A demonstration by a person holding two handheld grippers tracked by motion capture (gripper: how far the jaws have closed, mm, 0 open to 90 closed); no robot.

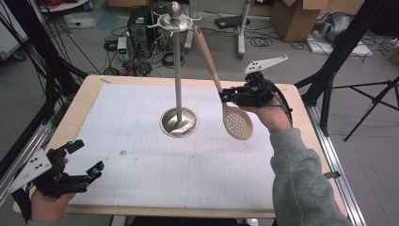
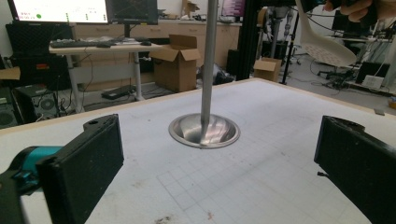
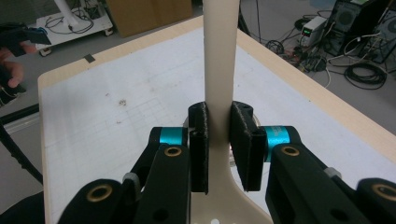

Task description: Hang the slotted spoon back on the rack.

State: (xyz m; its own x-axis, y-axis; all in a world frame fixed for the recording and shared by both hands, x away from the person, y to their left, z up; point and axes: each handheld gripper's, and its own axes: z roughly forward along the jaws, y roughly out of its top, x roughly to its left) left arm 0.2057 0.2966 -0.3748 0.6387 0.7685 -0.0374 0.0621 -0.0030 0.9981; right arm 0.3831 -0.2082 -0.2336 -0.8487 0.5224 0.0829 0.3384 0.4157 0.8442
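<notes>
Handheld grippers and wearer, appearance

Left gripper (image 1: 89, 172): black frame, flat black pads, teal collars, grey three-cornered plate with dark holes. Right gripper (image 3: 219, 144): same black build, teal cylinders behind each pad, brass-coloured screws in the link arms, black cable looping behind, grey plate on top. Grey sweatshirt sleeve (image 1: 301, 183) on the right arm.
</notes>
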